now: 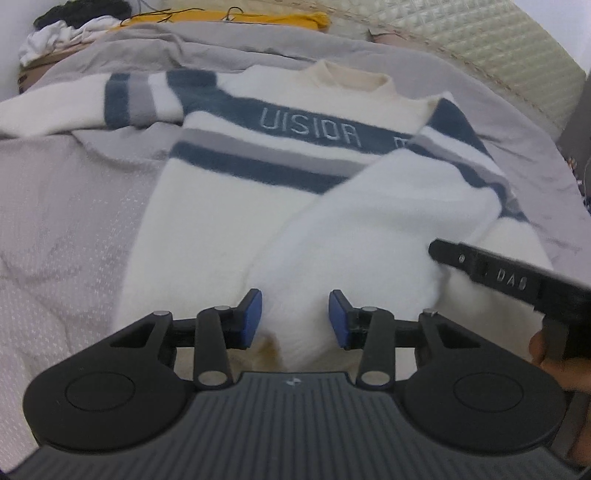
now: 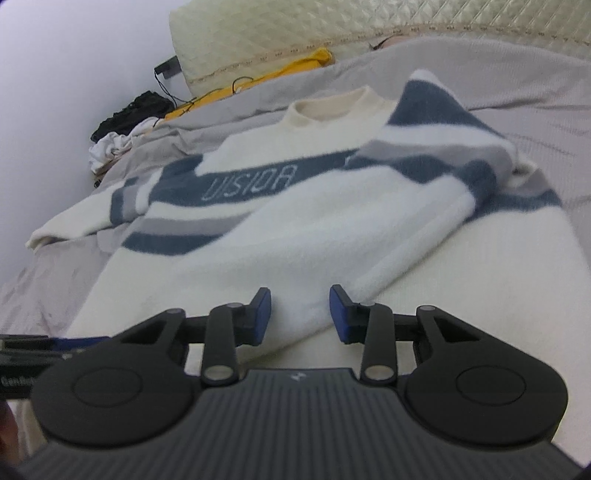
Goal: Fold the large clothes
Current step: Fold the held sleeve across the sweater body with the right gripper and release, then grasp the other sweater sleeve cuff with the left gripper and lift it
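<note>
Looking down both grippers, your fluffy white sweater with blue-grey stripes lies flat on the grey bedspread; its folded-over sleeve runs lengthwise into the parted, unclenched jaws of the left gripper and right gripper, neither pressing yet.

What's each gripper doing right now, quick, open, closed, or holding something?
Left gripper: open, sweater fabric between the fingers, not pinched.
Right gripper: open over the folded sleeve, nothing held.

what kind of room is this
Most likely a bedroom: the sweater lies on a bed's grey cover, with a quilted headboard behind and loose clothes piled by the wall.
</note>
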